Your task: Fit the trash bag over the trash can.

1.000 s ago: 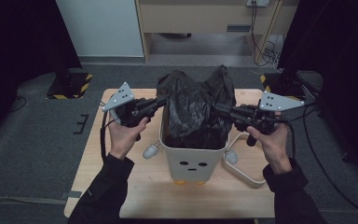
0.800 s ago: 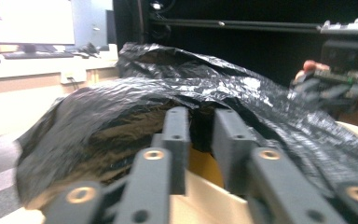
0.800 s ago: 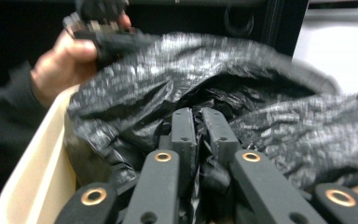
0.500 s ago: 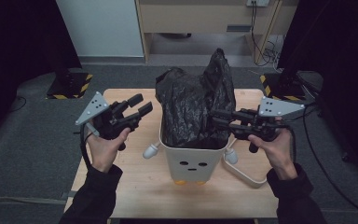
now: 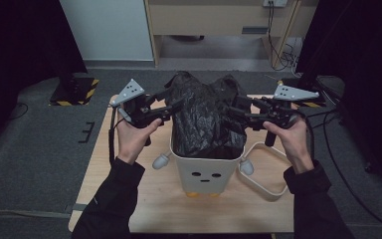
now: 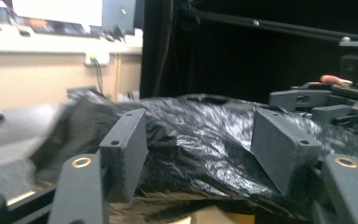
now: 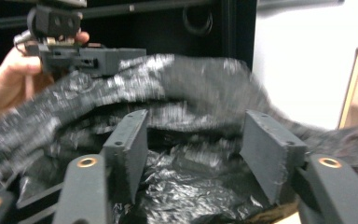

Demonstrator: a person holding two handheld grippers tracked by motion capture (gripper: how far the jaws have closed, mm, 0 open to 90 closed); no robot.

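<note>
Both the left gripper (image 5: 175,105) and the right gripper (image 5: 238,110) have just been opening, jaws released around the black bag (image 5: 206,117) standing in the white bin (image 5: 209,172) mid-table, so fresh grabs likely follow.

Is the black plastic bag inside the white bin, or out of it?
Partly in: the black plastic bag bulges high above the white bin rim.
</note>
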